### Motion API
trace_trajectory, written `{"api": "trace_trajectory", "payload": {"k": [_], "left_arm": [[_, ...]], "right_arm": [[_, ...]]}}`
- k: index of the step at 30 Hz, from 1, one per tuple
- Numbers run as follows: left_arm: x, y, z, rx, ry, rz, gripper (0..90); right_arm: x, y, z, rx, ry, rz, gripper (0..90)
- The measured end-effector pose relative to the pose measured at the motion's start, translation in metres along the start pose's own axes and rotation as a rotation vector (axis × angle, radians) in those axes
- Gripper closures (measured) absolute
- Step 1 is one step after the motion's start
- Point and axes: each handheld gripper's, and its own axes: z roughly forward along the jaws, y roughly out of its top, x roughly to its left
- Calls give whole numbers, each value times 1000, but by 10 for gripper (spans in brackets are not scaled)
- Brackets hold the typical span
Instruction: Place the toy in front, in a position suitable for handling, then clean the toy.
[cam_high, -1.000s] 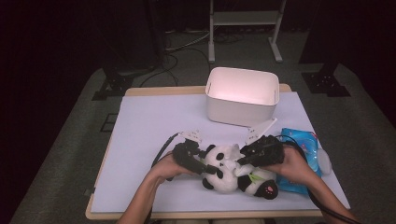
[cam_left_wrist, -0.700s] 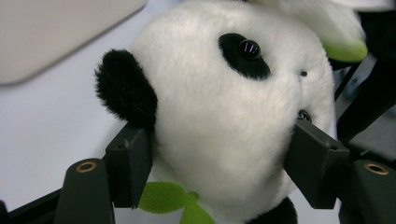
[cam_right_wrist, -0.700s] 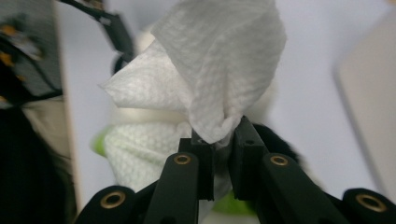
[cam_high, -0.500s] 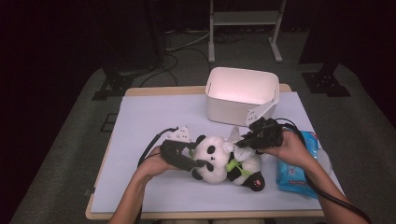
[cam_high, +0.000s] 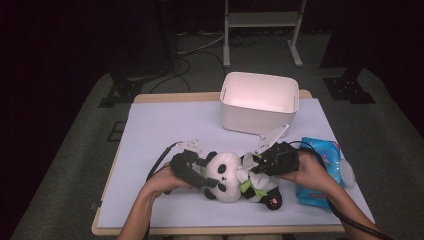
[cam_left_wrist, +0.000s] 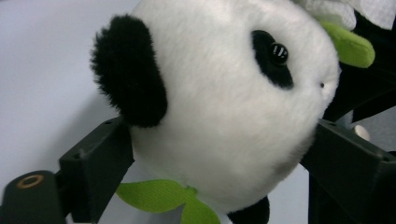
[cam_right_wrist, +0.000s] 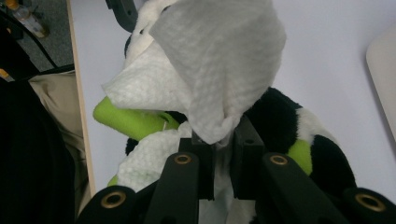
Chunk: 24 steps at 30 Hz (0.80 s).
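Observation:
A black-and-white panda plush (cam_high: 227, 172) with green leaves lies on the table near its front edge. My left gripper (cam_high: 207, 173) comes in from the left, and the panda's head (cam_left_wrist: 224, 93) sits between its jaws. Those jaws (cam_left_wrist: 222, 140) have just been opening and stand wide at both cheeks without squeezing the fur. My right gripper (cam_high: 256, 167) comes from the right over the panda's body. It is shut (cam_right_wrist: 223, 140) on a white wipe (cam_right_wrist: 215, 70), which drapes over the plush's chest.
A white bin (cam_high: 255, 120) stands open at the back centre of the pale table (cam_high: 165, 125). To the right lies a blue wipes packet (cam_high: 325, 150), partly under the right hand. Floor, cables and a stand lie beyond the table's far edge.
The panda and the left gripper have shifted a little left. The left jaws have spread wider around the head. The right gripper rose with the wipe, then came back down onto the plush.

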Motion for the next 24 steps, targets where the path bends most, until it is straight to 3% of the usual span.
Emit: {"api": "trace_trajectory", "payload": {"k": [4,7,24], "left_arm": [[4,-2,4,-4,-43,-39,65],[6,-4,5,-9,-48,-53,64],[6,-5,4,-2,-60,-67,45]], "right_arm": [[2,-1,0,-2,4,-4,813],[2,-2,2,-17,1,-5,813],[8,-3,3,-35,-3,-16,810]]}}
